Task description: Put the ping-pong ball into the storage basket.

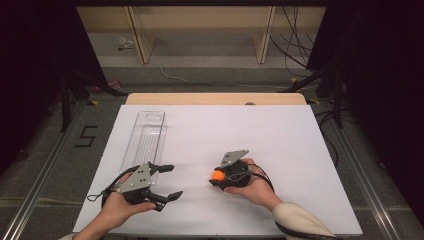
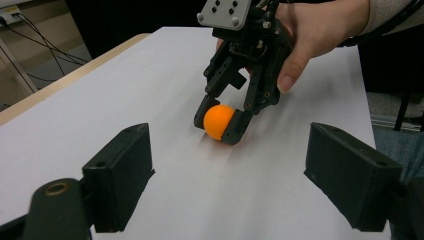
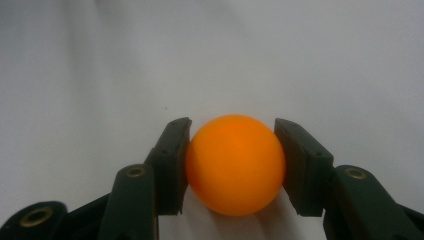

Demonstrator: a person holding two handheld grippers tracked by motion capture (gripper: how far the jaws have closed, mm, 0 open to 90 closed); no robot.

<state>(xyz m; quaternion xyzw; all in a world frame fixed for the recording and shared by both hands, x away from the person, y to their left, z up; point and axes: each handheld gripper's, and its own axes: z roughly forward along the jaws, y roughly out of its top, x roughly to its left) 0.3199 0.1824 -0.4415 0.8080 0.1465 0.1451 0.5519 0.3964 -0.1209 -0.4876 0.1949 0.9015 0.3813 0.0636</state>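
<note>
Sitting squeezed between the two black pads of the right gripper (image 3: 232,167), the orange ball (image 3: 235,164) is the thing being worked on. In the right gripper view each pad presses flat against one flank of the ball, so the jaws are clamped on it, and the ball bulges out a little beyond the pad tips. Its underside looks to be at, or barely off, the white sheet (image 1: 280,145) that covers the table; the pictures do not settle whether it has left the surface. The left gripper view shows the same grip from the front, with the right hand (image 2: 320,30) wrapped around the gripper's body and tilting it down toward the sheet.

So the grasp appears made, and the carry has not visibly begun.

Well apart from those fingers, the left gripper (image 1: 167,181) rests near the sheet's front edge with its jaws spread wide and nothing between them. Just beyond its far jaw lies a long clear plastic tray (image 1: 145,137), running away from the person. It looks bare inside, though its transparent walls make that hard to confirm. If the ball is meant for that tray, the lift, the move across and the release all remain.
</note>
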